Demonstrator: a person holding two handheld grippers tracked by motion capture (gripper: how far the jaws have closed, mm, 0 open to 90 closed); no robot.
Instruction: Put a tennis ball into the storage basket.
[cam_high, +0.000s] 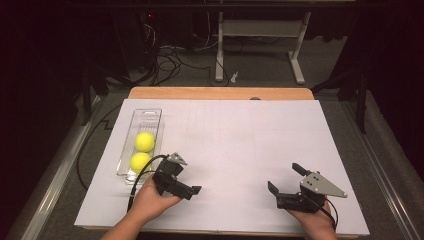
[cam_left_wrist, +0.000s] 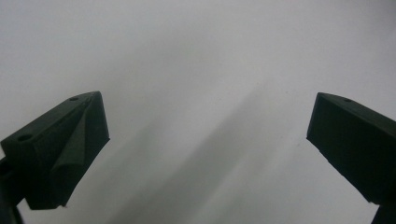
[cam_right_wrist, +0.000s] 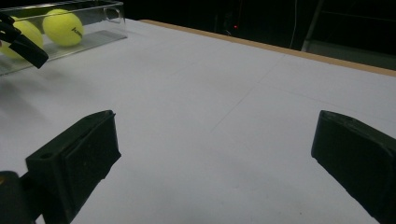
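Note:
Two yellow tennis balls (cam_high: 144, 141) (cam_high: 140, 161) lie in a clear plastic tray (cam_high: 148, 115) at the left of the white sheet (cam_high: 235, 135). My left gripper (cam_high: 184, 190) is just right of the tray's near end, held low over the sheet and open, with nothing between its jaws (cam_left_wrist: 208, 135). My right gripper (cam_high: 286, 178) hovers near the front right of the sheet, open and empty (cam_right_wrist: 212, 149), pointing left toward the tray (cam_right_wrist: 112, 11). In the right gripper view both balls (cam_right_wrist: 63, 27) (cam_right_wrist: 23, 30) sit in the tray, with a jaw of the left gripper (cam_right_wrist: 23, 44) in front of them.
The sheet covers a wooden table (cam_high: 220, 93) whose far edge shows bare. Beyond it are a white desk frame (cam_high: 260, 30) and cables on the floor (cam_high: 170, 60). Metal rails run along both sides of the table.

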